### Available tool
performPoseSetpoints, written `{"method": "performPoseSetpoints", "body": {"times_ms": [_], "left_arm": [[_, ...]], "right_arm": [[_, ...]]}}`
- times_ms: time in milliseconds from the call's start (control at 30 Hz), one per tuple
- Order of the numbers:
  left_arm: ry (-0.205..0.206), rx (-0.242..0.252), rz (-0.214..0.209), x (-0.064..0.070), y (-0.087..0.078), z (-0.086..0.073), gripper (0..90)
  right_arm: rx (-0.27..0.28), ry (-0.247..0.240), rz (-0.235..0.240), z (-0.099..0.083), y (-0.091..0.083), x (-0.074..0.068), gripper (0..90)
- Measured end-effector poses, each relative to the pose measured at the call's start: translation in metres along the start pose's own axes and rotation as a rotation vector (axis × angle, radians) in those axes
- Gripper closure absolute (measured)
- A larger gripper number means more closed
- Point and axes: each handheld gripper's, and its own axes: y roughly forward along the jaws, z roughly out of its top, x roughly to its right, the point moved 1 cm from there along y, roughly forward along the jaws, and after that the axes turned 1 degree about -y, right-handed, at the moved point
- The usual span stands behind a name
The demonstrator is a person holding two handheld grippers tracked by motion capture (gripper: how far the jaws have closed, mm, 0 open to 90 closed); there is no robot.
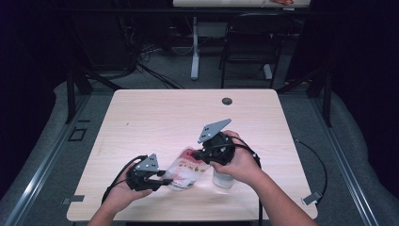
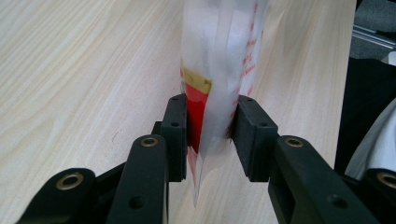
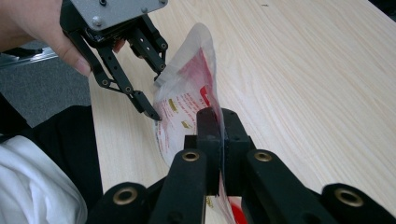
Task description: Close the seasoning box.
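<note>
A clear plastic bag [image 1: 185,170] with red print lies stretched between both grippers near the table's front edge. My left gripper [image 1: 165,178] is shut on one end of it; in the left gripper view the bag [image 2: 219,56] stands on edge between the pads [image 2: 177,126]. My right gripper [image 1: 200,155] is shut on the other end; in the right gripper view its jaws [image 3: 222,135] pinch the bag's thin edge [image 3: 187,102]. The left gripper [image 3: 158,91] shows there too, clamped on the bag's far end.
A small clear container [image 1: 222,180] stands on the light wooden table [image 1: 164,117] just under my right hand. A cable hole [image 1: 227,101] sits near the far edge. A black chair [image 1: 249,42] and a desk leg [image 1: 195,47] stand beyond the table.
</note>
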Motion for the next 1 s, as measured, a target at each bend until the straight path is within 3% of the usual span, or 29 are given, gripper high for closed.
{"method": "performPoseSetpoints", "body": {"times_ms": [267,400,533,700,800,1000], "left_arm": [[0.003,0.002,0.011,0.002,0.001,0.001,67.4],[-0.015,0.014,0.011,0.001,0.002,0.0,64.9],[-0.028,0.032,-0.002,-0.001,0.004,-0.002,59.7],[-0.051,0.019,-0.037,-0.002,0.012,-0.003,53.1],[-0.051,0.001,-0.031,-0.003,0.016,-0.003,52.5],[-0.055,0.024,-0.061,-0.006,0.018,-0.007,56.2]], "right_arm": [[0.003,0.001,-0.003,-0.003,-0.001,0.0,88.6],[-0.001,-0.012,-0.005,-0.002,-0.001,-0.001,88.9],[0.006,-0.022,-0.004,-0.002,0.0,-0.002,89.1],[0.006,-0.028,0.003,-0.001,0.0,-0.003,89.0],[0.003,-0.032,0.002,-0.002,0.0,-0.003,89.0],[0.003,-0.034,0.001,-0.001,0.001,-0.004,89.0]]}}
